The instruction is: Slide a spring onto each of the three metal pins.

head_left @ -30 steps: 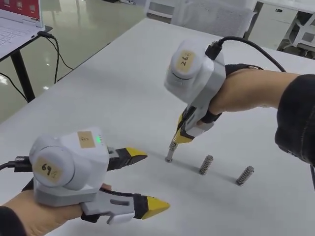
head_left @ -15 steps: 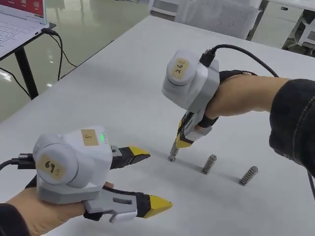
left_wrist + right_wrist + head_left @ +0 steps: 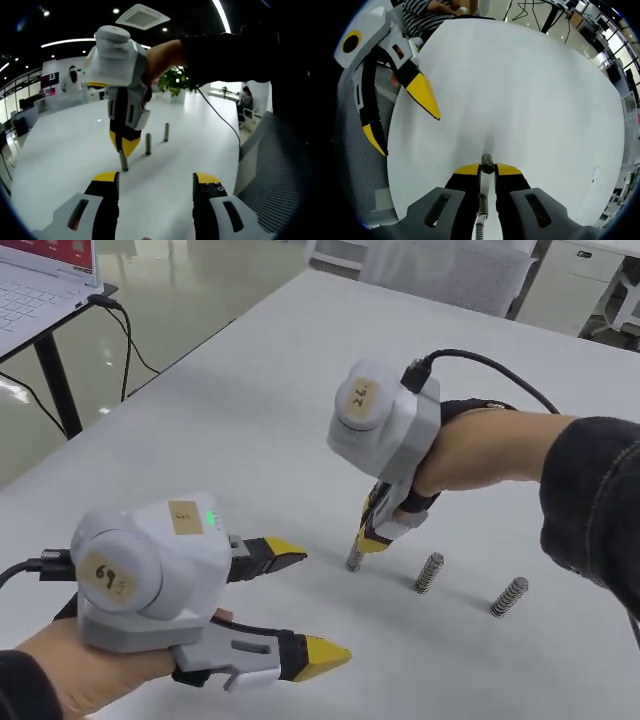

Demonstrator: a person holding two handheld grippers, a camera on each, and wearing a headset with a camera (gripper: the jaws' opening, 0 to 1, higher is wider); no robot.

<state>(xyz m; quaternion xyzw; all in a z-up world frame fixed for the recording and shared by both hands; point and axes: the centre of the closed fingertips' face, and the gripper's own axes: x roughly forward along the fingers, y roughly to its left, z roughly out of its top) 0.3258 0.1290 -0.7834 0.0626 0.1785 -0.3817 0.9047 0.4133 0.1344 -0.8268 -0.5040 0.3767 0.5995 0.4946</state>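
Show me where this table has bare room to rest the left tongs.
The white table is bare on the wide stretch from the left tongs out to its far edge. It is crowded along the row of springs: the right tongs grip the first spring, with the second spring and third spring beside it.

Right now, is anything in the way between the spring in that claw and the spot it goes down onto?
Nothing visible does. The right claw is shut on the spring, whose lower end reaches the table. The two other springs stand off to one side, and the open left claw hangs clear.
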